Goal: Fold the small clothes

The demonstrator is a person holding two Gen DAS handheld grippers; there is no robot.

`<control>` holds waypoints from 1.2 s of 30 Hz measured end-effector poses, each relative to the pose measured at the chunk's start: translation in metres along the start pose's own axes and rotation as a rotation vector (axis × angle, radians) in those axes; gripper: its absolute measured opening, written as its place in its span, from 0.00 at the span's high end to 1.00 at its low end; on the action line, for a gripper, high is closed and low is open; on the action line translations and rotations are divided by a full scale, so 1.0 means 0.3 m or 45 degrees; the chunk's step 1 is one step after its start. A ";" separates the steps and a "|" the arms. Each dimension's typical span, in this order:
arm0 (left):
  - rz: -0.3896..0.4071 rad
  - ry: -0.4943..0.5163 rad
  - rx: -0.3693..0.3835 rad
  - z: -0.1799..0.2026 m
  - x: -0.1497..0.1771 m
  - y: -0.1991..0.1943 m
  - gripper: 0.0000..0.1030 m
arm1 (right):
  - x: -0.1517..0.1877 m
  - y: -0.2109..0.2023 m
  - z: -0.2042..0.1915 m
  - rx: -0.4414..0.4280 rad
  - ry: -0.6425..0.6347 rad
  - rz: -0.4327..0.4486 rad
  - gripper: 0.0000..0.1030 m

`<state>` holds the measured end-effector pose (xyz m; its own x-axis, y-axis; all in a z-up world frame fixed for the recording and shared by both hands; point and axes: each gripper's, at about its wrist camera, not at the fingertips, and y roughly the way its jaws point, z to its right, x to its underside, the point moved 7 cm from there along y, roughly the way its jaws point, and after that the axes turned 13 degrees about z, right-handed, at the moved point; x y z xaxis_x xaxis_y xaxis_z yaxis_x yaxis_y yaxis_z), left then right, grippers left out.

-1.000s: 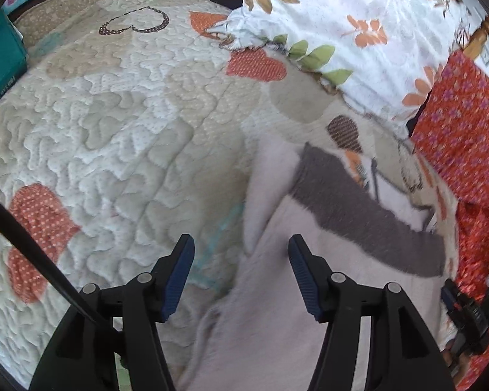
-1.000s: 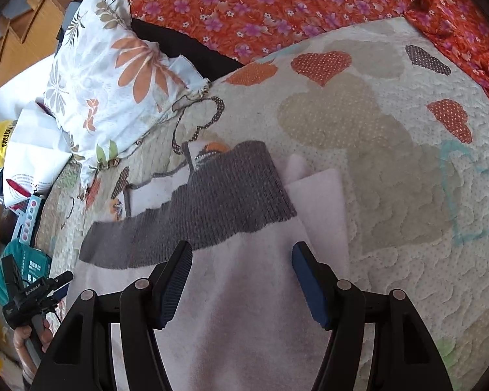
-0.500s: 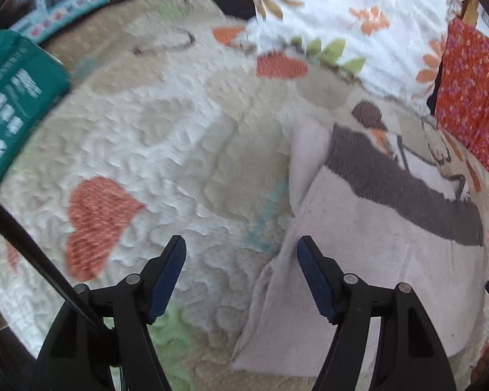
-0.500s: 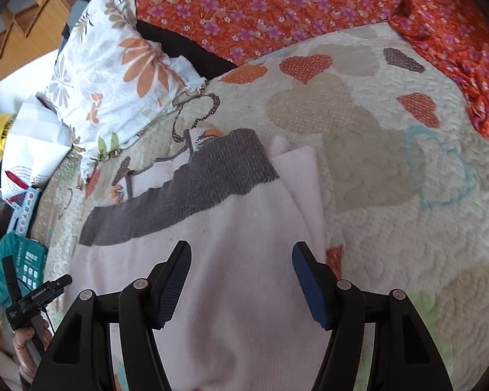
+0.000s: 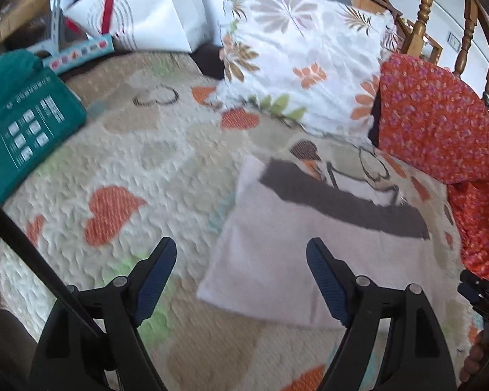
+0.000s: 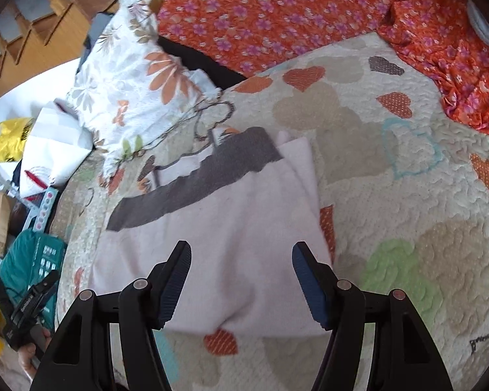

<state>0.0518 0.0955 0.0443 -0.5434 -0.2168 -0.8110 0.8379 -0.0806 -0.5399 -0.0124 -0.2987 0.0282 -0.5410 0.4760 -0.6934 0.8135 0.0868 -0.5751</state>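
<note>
A pale pink garment with a dark grey band across its far end lies folded flat on a cream quilt with hearts. My left gripper hovers above the garment's near left corner; its jaws are opening and nothing is between them. In the right wrist view the same garment lies ahead with its grey band farther off. My right gripper hangs open over the garment's near edge, holding nothing.
A floral pillow and an orange flowered cloth lie beyond the garment. A teal package sits at the quilt's left, with white bags behind. Wooden railing stands at the back. The other gripper shows at the lower left.
Both grippers have drawn back and risen from the garment, so its near edge now shows. The left jaws have spread wider. The garment stays flat on the quilt.
</note>
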 end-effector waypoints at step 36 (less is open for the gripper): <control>-0.430 -0.039 0.098 0.003 0.123 0.381 0.52 | 0.292 0.136 -0.161 -0.073 -0.319 -0.295 0.31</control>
<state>0.1276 0.0773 -0.0472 -0.7900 -0.1944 -0.5815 0.6129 -0.2255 -0.7573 -0.0161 -0.2112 -0.0349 -0.7427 0.2089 -0.6362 0.6695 0.2201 -0.7094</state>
